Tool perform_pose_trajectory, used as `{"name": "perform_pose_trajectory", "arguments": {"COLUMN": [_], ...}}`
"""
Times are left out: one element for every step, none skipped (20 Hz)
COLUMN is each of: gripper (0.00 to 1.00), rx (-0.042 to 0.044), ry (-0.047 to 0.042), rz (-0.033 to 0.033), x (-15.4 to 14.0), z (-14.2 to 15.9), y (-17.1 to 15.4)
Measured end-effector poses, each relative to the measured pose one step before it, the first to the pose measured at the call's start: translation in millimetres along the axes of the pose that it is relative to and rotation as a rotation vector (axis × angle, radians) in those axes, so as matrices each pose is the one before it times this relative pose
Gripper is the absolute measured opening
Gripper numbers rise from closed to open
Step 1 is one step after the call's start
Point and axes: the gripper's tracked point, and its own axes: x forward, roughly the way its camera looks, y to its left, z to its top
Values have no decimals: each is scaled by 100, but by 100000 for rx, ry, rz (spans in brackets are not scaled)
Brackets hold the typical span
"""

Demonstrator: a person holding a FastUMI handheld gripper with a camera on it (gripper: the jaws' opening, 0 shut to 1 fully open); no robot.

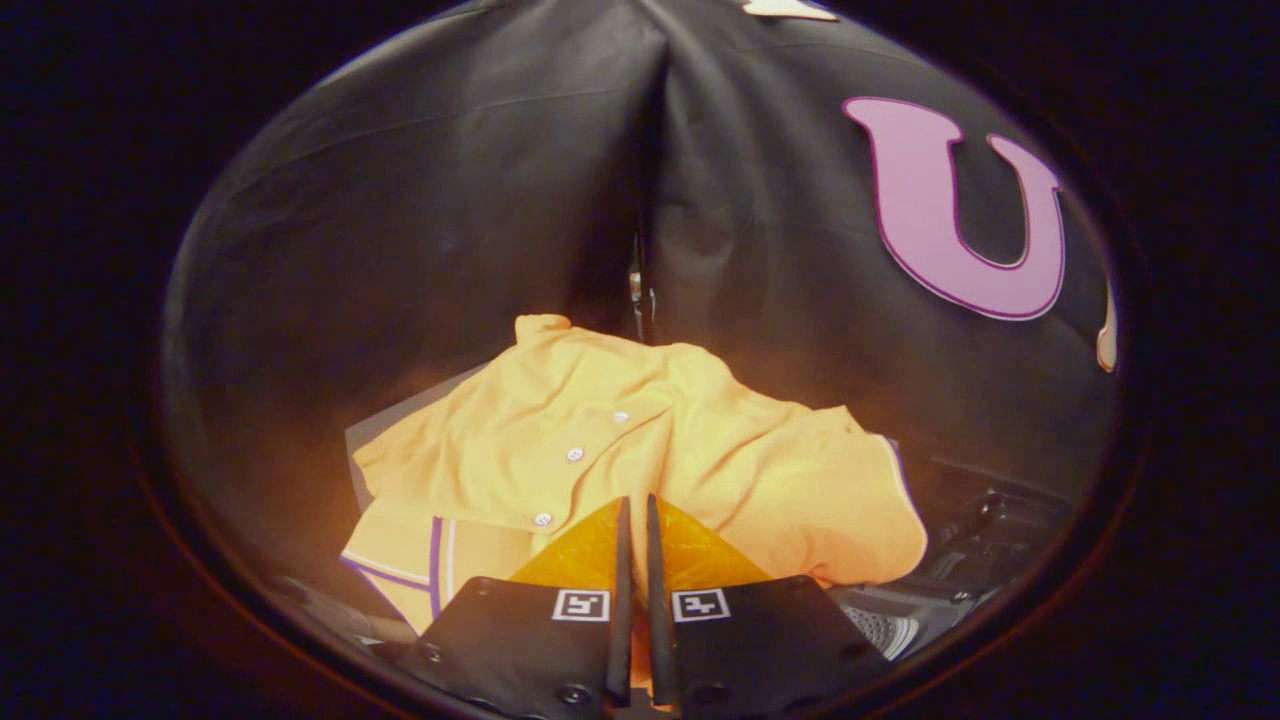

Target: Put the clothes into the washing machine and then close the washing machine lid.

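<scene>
An orange button-up shirt [640, 450] with white buttons and a purple-and-white trim hangs bunched just ahead of my fingers. My gripper [635, 510] is shut on a fold of the shirt, with the cloth squeezed between the two nearly touching fingers. Part of the washing machine [905, 620] shows below the shirt to the right, grey and dark, with a perforated metal piece. The shirt hides most of the machine.
Black cloth walls of the booth meet in a corner seam [645, 200] behind the shirt. Dark machine parts [990, 530] lie to the right of the shirt.
</scene>
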Motion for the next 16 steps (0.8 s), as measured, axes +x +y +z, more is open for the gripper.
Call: {"name": "perform_pose_trajectory", "arguments": {"gripper": [9,9,9,9,8,8,7,6,5,4,4,3,3,3,3,3], "rx": [1475,850,343,-187,-1014,-1872,-1162,1146,3391,4448,4417,3658,2867,2373,2183,3215], "ry": [-1134,-1223,-1239,-1651,-2018,-2351,-2523,-1766,205,122,157,-79,-237,11,467,97], "rz": [-1700,-2767,-3465,-4629,-5957,-7518,-6557,-3274,-1472,334,1007,1157,1146,1693,1953,2267], "x": [-116,207,-119,-131,-279,-157,-251,-49,68,-69,153,42,302,632,632,-863], "z": [270,196,355,473,413,432,625,527,100,-216,64,-149,38,-512,-501,297], "y": [-201,-209,-471,-400,-832,-1175,-1258,-600,101,635,588,474,732,342,272,-330]}}
